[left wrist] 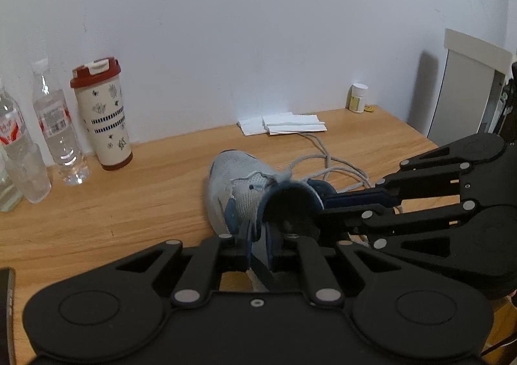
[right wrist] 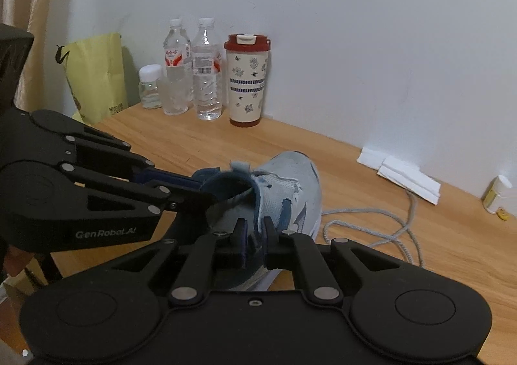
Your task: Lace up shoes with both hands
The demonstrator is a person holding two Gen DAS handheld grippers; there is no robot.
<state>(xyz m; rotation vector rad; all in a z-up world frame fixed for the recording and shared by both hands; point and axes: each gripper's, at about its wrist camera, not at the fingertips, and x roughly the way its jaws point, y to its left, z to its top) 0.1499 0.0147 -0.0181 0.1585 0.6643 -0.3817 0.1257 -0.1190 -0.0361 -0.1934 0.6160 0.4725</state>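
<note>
Light blue shoe (left wrist: 239, 184) lying on the wooden table (left wrist: 129, 203), toe toward the white wall (left wrist: 226, 26), heel opening toward the cameras. Left gripper (left wrist: 259, 237) at the near left rim of the collar, fingers nearly together, pinching the dark blue collar edge. Right gripper (right wrist: 255, 229) likewise narrowed onto the collar rim on the opposite side, seen in the left wrist view reaching in from the right. Grey lace (right wrist: 371, 223) out of the eyelets, lying in loose loops on the table just beside the shoe. Against the wall: two water bottles (right wrist: 190, 67), a patterned tumbler with red lid (right wrist: 247, 80), folded white papers (left wrist: 284, 124), a small pill bottle (left wrist: 358, 97).
</note>
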